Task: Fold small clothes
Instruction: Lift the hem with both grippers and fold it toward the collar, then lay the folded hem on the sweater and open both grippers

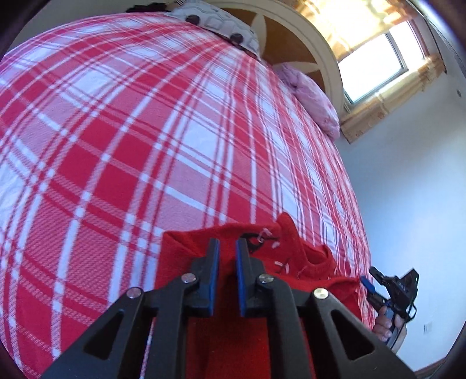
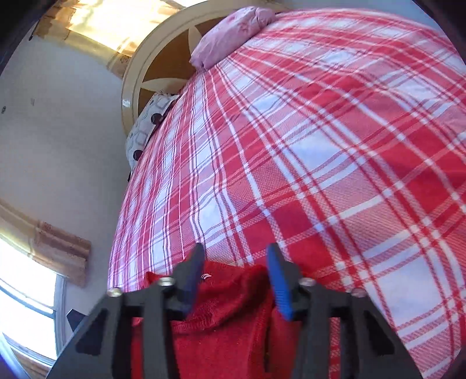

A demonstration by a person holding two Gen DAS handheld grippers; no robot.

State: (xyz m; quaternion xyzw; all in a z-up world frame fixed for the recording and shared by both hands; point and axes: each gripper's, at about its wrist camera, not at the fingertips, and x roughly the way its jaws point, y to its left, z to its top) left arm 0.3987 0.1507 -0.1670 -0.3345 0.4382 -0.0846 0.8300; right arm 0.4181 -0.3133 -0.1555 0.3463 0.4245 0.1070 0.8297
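A small red knitted garment lies at the near edge of the bed, with white and black stitching near its top. My left gripper is over it, its blue-padded jaws nearly closed with red fabric showing in the narrow gap. In the right wrist view the same garment lies bunched under my right gripper, whose jaws stand wide apart above it and grip nothing. The right gripper also shows in the left wrist view, held by a hand at the garment's right end.
The bed carries a red and white plaid sheet. A pink pillow and a grey patterned pillow lie by the round headboard. A bright window is behind, and a white wall runs along the bed.
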